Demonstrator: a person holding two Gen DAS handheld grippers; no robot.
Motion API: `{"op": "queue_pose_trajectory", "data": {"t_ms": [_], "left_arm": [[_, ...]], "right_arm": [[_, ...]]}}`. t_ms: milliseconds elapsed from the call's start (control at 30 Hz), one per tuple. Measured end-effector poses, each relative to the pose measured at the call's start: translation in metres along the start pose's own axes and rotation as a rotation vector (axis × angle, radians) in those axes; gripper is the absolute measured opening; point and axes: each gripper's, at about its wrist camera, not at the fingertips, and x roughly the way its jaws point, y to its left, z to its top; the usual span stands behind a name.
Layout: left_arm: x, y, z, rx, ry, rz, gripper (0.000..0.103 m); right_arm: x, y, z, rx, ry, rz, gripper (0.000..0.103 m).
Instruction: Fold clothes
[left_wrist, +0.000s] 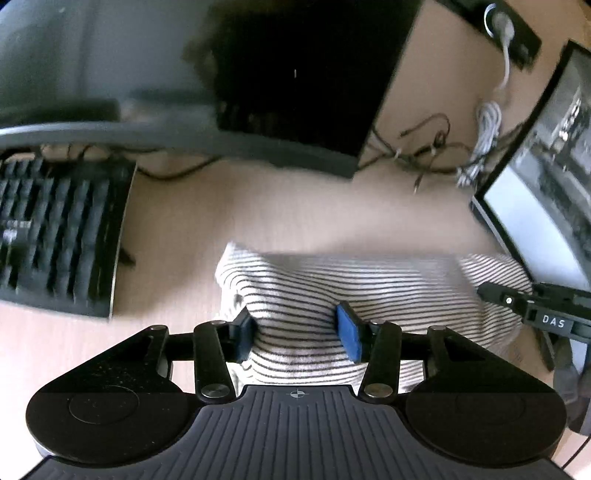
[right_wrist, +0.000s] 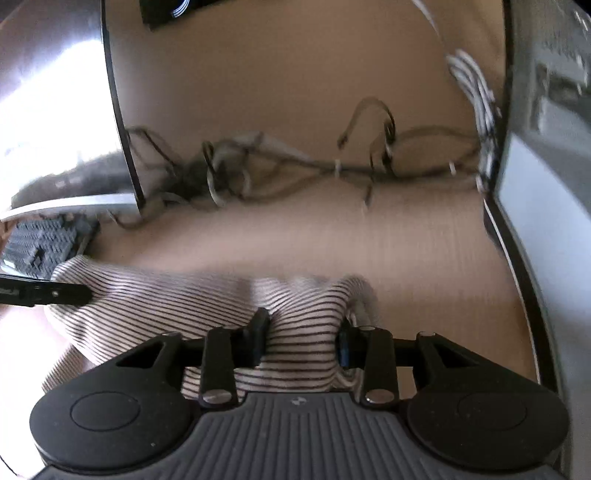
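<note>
A white garment with thin black stripes (left_wrist: 354, 280) lies bunched on the light wooden desk (left_wrist: 295, 206). My left gripper (left_wrist: 297, 332) has its blue-padded jaws apart with a fold of the striped cloth bulging between them. My right gripper (right_wrist: 303, 339) stands likewise, with the striped garment (right_wrist: 177, 295) humped between its jaws. The right gripper's black tip (left_wrist: 517, 301) shows at the garment's right end in the left wrist view. The left gripper's tip (right_wrist: 55, 293) shows at the garment's left end in the right wrist view.
A black keyboard (left_wrist: 55, 229) lies at the left. A dark monitor (left_wrist: 303, 74) stands behind it and a second screen (left_wrist: 546, 177) at the right. Tangled cables (right_wrist: 295, 166) and a white cable (left_wrist: 487, 129) lie along the back of the desk.
</note>
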Motion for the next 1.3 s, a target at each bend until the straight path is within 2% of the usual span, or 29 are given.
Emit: {"op": "queue_pose_trajectory", "data": {"t_ms": [67, 167, 233, 367, 400, 467, 533, 633, 700, 767, 833, 933, 1000, 1133, 1200, 1267, 1300], "left_arm": [[-0.004, 0.000, -0.005, 0.014, -0.004, 0.011, 0.054], [-0.008, -0.001, -0.008, 0.024, -0.004, 0.016, 0.055], [-0.010, 0.001, -0.009, 0.022, -0.005, 0.016, 0.055], [-0.012, 0.002, -0.010, 0.020, -0.007, 0.017, 0.055], [-0.012, 0.002, -0.011, 0.020, -0.007, 0.017, 0.055], [-0.012, 0.003, -0.011, 0.016, -0.006, 0.017, 0.058], [-0.011, 0.005, -0.011, 0.003, -0.001, 0.023, 0.064], [-0.007, 0.011, -0.012, -0.028, 0.009, 0.027, 0.074], [-0.006, 0.014, -0.012, -0.049, 0.017, 0.032, 0.082], [-0.006, 0.018, -0.011, -0.067, 0.022, 0.028, 0.083], [-0.015, 0.022, -0.007, -0.093, -0.005, 0.024, 0.083], [-0.033, 0.027, 0.004, -0.114, -0.090, 0.028, 0.081], [-0.032, 0.028, 0.014, -0.131, -0.098, 0.015, 0.078], [-0.001, 0.022, 0.029, -0.118, -0.020, 0.040, 0.071], [0.013, 0.019, 0.032, -0.113, 0.015, 0.048, 0.062], [0.021, 0.018, 0.031, -0.120, 0.044, 0.046, 0.060], [0.021, 0.017, 0.029, -0.114, 0.050, 0.049, 0.061]], "right_arm": [[-0.004, 0.002, -0.006, -0.013, -0.005, -0.019, 0.049], [-0.013, 0.002, -0.004, -0.012, -0.010, -0.034, 0.055], [-0.018, 0.001, -0.001, 0.002, -0.019, -0.036, 0.055], [-0.027, 0.004, 0.005, 0.017, -0.048, -0.040, 0.053], [-0.028, 0.007, 0.006, 0.012, -0.056, -0.042, 0.050], [-0.032, 0.014, 0.007, -0.016, -0.073, -0.071, 0.039], [-0.037, 0.020, 0.006, -0.049, -0.108, -0.118, 0.037], [-0.042, 0.023, 0.007, -0.035, -0.140, -0.068, 0.037], [-0.035, 0.025, 0.004, -0.036, -0.113, -0.017, 0.037], [-0.023, 0.029, -0.003, -0.055, -0.069, -0.009, 0.038], [-0.013, 0.031, -0.010, -0.070, -0.033, -0.034, 0.039], [-0.014, 0.032, -0.015, -0.076, -0.024, -0.029, 0.039], [-0.017, 0.032, -0.016, -0.081, -0.014, -0.023, 0.039], [-0.025, 0.029, -0.003, -0.028, 0.010, -0.011, 0.039], [-0.036, 0.024, 0.011, 0.026, -0.028, -0.037, 0.040], [-0.038, 0.015, 0.023, 0.068, -0.056, -0.085, 0.057], [-0.031, 0.010, 0.023, 0.087, -0.029, -0.090, 0.059]]}}
